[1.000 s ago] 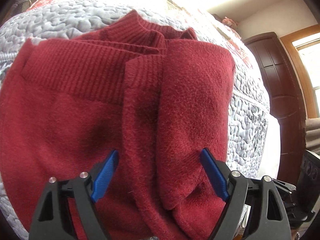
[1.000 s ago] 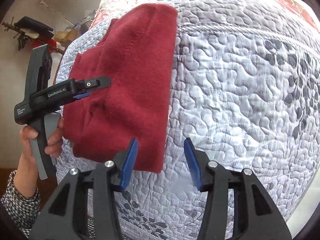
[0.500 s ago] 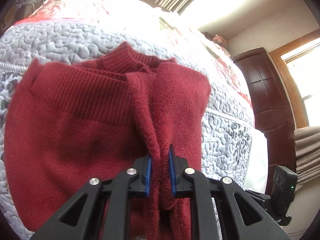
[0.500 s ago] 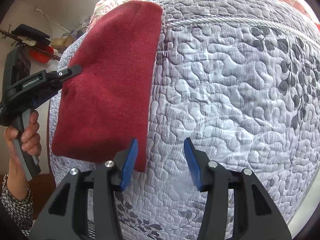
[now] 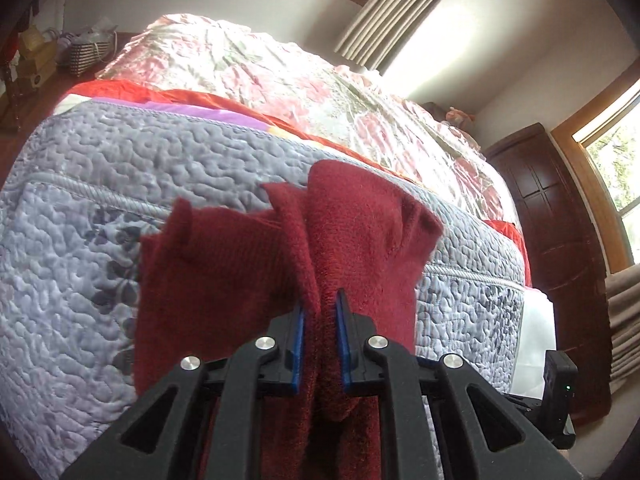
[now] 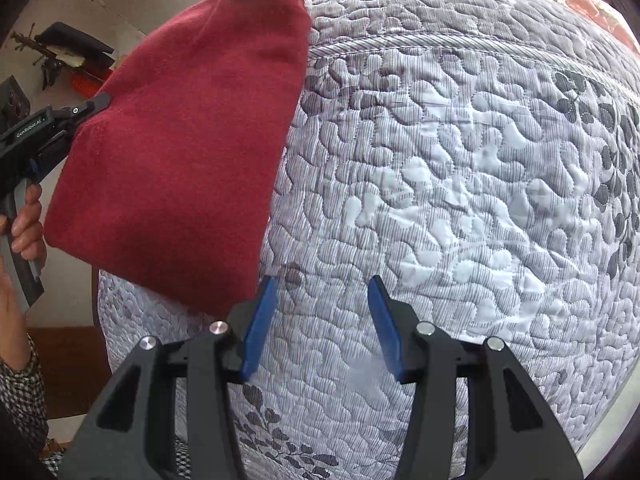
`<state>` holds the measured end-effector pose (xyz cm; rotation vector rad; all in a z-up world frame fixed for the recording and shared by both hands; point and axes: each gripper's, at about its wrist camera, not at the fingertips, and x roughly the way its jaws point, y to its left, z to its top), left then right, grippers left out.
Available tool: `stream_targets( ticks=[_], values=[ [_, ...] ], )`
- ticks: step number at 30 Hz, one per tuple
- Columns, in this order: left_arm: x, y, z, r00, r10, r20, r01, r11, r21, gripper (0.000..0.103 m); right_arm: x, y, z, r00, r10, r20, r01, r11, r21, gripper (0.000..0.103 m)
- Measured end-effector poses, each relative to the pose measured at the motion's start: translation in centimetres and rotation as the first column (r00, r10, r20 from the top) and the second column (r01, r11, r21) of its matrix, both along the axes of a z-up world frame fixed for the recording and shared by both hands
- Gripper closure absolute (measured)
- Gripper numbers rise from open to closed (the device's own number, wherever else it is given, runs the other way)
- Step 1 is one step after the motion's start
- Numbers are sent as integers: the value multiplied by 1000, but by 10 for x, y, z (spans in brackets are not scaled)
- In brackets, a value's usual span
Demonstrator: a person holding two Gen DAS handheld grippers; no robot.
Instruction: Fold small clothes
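A dark red knitted sweater (image 5: 248,264), folded into a thick bundle, hangs lifted off the grey quilted bedcover (image 5: 100,168). My left gripper (image 5: 320,340) is shut on a bunched fold of it, blue pads pressed against the cloth. In the right wrist view the sweater (image 6: 192,144) hangs as a flat red panel at the left, with the left gripper (image 6: 86,110) clamped on its left edge and a hand around the handle. My right gripper (image 6: 320,320) stands open above the bare quilt (image 6: 460,160), its left pad just beside the sweater's lower corner, nothing between the fingers.
A floral pink blanket (image 5: 288,80) and an orange sheet lie further up the bed. A dark wooden door (image 5: 560,240) and windows with curtains stand to the right. Shelves with clutter (image 6: 60,56) line the wall behind the left gripper.
My left gripper shut on a fold of the sweater and lifted it off the bed; the garment now hangs. The right gripper stayed open and barely moved.
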<state>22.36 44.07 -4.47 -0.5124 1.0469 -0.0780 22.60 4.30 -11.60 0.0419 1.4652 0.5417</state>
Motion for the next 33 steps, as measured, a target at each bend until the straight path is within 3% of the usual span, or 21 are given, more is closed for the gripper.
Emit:
stream_targets(
  ticks=[8, 11, 15, 17, 24, 33],
  values=[
    [-22, 69, -38, 989, 117, -88, -115, 993, 27, 90, 3, 22, -6, 999, 39, -12, -39, 999, -20, 54],
    [-29, 79, -62, 980, 141, -138, -142, 990, 3, 90, 3, 31, -7, 998, 59, -10, -59, 998, -29, 54],
    [-32, 73, -86, 974, 124, -188, -121, 992, 25, 88, -1, 49, -11, 997, 77, -19, -77, 996, -40, 54],
    [-35, 70, -87, 973, 124, -193, -120, 992, 28, 84, -4, 56, -12, 996, 88, -21, -89, 995, -47, 54],
    [-72, 74, -61, 977, 115, -181, -109, 993, 42, 57, -18, 84, -5, 994, 105, -18, -105, 994, -19, 52],
    [-116, 41, -65, 976, -19, -216, 18, 1000, -5, 57, -34, 127, -12, 997, 68, -45, -68, 998, 12, 47]
  ],
)
